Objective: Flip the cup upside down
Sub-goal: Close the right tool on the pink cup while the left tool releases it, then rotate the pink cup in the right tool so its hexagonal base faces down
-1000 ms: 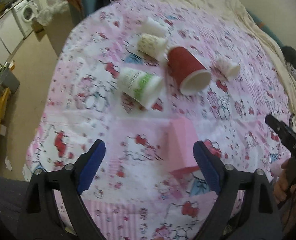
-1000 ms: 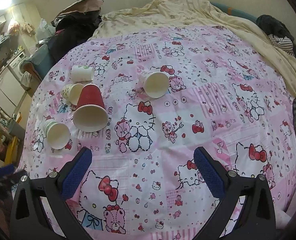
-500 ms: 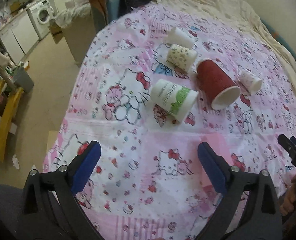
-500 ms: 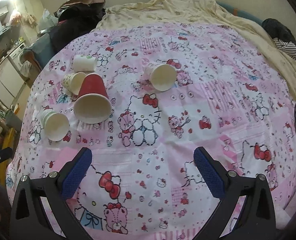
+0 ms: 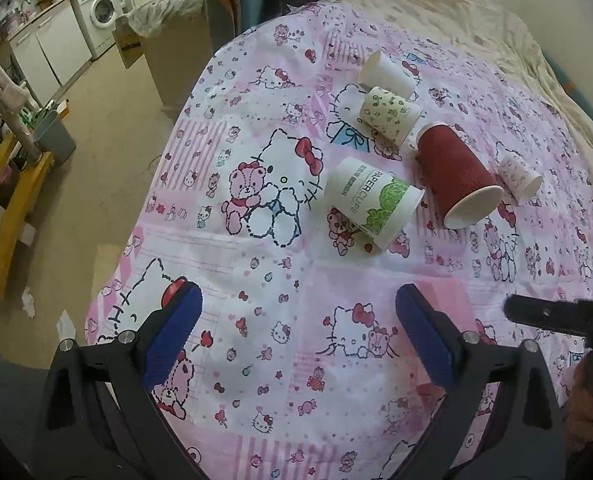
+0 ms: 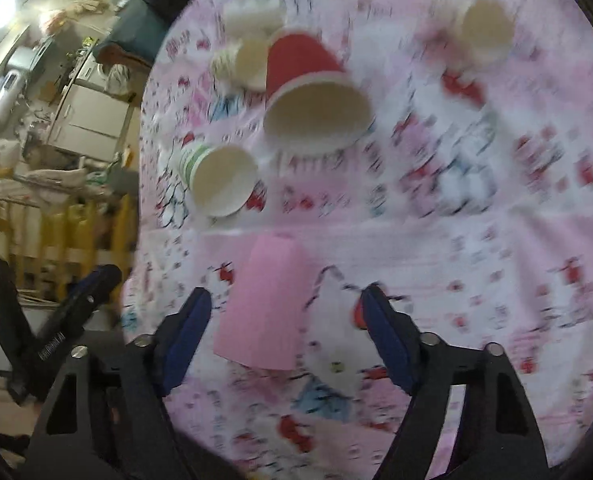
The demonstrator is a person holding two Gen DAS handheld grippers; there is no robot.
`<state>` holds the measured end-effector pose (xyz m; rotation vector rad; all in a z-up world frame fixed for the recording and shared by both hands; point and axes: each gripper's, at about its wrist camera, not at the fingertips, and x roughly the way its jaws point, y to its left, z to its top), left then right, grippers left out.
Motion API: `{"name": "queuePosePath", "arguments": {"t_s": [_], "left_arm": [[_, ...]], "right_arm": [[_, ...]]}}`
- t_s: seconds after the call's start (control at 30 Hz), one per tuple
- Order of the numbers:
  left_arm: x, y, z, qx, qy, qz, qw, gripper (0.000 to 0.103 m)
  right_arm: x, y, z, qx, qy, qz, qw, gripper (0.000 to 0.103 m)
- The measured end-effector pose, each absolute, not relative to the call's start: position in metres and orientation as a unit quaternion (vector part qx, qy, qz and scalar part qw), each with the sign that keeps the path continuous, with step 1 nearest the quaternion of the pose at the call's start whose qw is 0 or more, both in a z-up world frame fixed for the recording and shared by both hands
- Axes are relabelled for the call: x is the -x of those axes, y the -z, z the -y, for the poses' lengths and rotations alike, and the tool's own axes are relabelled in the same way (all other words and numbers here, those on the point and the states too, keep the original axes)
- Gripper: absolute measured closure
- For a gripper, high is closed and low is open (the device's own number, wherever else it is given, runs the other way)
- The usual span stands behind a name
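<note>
On the pink cartoon-print bedspread (image 5: 296,280), five tapered paper cups are lying on their sides — the ribbed red cup (image 5: 458,178) between smaller white ones. Both the left gripper (image 5: 298,336) and right gripper (image 6: 284,336) are hanging wide open, holding nothing.

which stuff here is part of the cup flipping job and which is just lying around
Job:
pink cup, between the open right tool
red cup
green-print cup
patterned cup
plain white cup
small cup
open left tool

Lying about:
washing machine
cream blanket
grey bin
</note>
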<state>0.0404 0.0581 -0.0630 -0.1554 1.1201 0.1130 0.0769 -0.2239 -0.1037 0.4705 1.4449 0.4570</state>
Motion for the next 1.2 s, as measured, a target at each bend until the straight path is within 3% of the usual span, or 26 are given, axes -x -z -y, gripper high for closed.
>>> {"name": "queuePosePath", "arguments": {"t_s": [0.23, 0.7, 0.77, 1.2], "left_arm": [[-0.045, 0.065, -0.065, 0.087, -0.057, -0.541, 0.835, 0.007], [-0.048, 0.072, -0.066, 0.114, -0.037, -0.561, 0.819, 0.007], [-0.048, 0.073, -0.066, 0.115, -0.037, -0.562, 0.818, 0.007], [-0.045, 0.068, -0.055, 0.102, -0.01, -0.555, 0.825, 0.007]], "right_arm": [[-0.096, 0.157, 0.214, -0.289, -0.2, -0.71, 0.611, 0.035], [-0.107, 0.193, 0.196, -0.336, -0.211, -0.723, 0.566, 0.037], [-0.108, 0.192, 0.194, -0.336, -0.218, -0.721, 0.565, 0.045], [-0.096, 0.118, 0.224, -0.306, -0.261, -0.639, 0.656, 0.045]]}}
